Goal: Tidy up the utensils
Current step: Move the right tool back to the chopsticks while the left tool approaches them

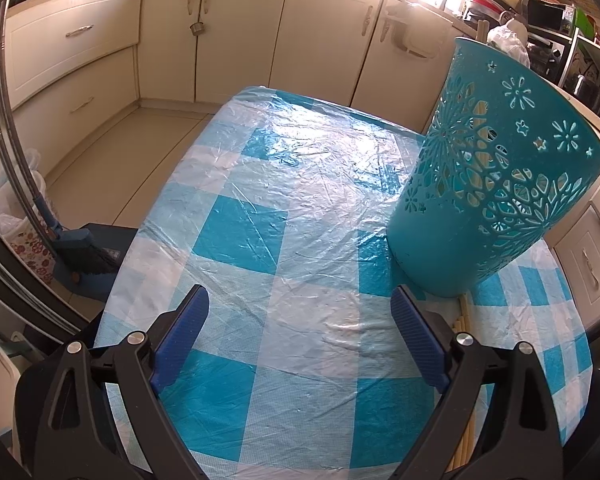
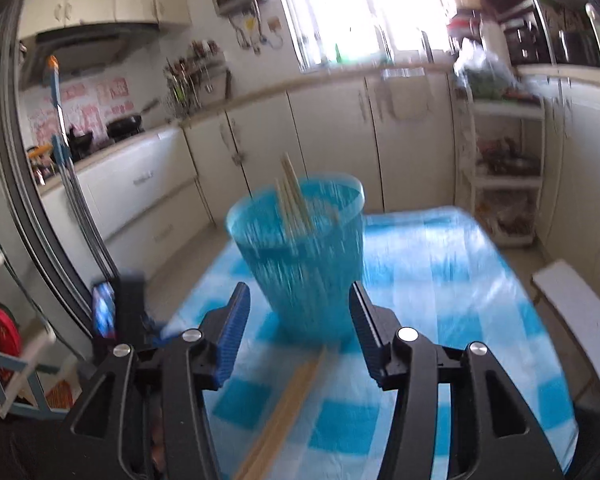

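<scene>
A teal cut-out holder [image 1: 496, 184] stands on the blue-and-white checked tablecloth [image 1: 284, 208], to the right of my left gripper [image 1: 300, 308], which is open and holds nothing. Wooden chopsticks [image 1: 462, 328] lie on the cloth just below the holder. In the blurred right wrist view the holder [image 2: 300, 256] stands ahead with several chopsticks [image 2: 294, 204] sticking up out of it. My right gripper [image 2: 298, 316] is open, its blue pads apart in front of the holder. More chopsticks [image 2: 288, 404] lie on the cloth between and below its jaws, untouched.
Cream kitchen cabinets [image 1: 236, 40] ring the table beyond a strip of tiled floor. A broom and dustpan [image 1: 80, 248] lean at the table's left edge. A white shelf rack [image 2: 504, 184] stands at the far right, and a white stool [image 2: 576, 312] sits to the table's right.
</scene>
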Available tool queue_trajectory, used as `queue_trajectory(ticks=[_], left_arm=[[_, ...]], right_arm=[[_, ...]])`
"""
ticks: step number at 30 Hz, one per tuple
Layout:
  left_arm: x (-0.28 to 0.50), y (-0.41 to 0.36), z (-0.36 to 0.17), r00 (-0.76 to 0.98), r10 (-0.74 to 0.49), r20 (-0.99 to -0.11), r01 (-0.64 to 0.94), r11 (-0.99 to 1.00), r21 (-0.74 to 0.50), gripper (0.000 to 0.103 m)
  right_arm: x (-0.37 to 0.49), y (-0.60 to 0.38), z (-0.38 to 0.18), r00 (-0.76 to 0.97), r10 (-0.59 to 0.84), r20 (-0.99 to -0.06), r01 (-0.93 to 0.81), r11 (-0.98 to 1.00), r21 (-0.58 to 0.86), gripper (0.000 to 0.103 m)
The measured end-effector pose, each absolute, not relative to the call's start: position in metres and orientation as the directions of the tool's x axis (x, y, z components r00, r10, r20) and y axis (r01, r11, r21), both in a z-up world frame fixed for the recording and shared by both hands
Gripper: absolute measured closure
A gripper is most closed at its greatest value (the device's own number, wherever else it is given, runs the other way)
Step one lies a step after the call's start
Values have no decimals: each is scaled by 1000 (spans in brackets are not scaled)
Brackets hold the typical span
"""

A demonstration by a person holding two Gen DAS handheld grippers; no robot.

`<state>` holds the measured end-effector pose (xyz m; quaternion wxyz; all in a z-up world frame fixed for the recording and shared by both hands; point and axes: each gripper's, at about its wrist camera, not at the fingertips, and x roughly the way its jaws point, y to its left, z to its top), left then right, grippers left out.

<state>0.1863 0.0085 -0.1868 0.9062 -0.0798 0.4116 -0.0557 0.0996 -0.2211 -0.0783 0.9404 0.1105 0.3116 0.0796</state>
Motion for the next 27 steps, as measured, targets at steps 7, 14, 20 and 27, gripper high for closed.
queue_trajectory(ticks=[7, 14, 20, 27], left_arm=[[186, 9, -187, 655, -167, -737, 37, 981, -190, 14], [186, 9, -187, 655, -168, -736, 36, 981, -192, 14], [186, 9, -187, 656, -169, -736, 36, 980, -193, 14], [186, 9, -187, 656, -170, -736, 37, 980, -193, 14]], right_arm=[[115, -217, -125, 680, 194, -708, -46, 974, 222, 54], [125, -203, -150, 620, 203, -758, -75, 977, 200, 75], [131, -194, -157, 596, 193, -779, -87, 980, 177, 78], [131, -195, -168, 561, 193, -805, -80, 980, 180, 81]])
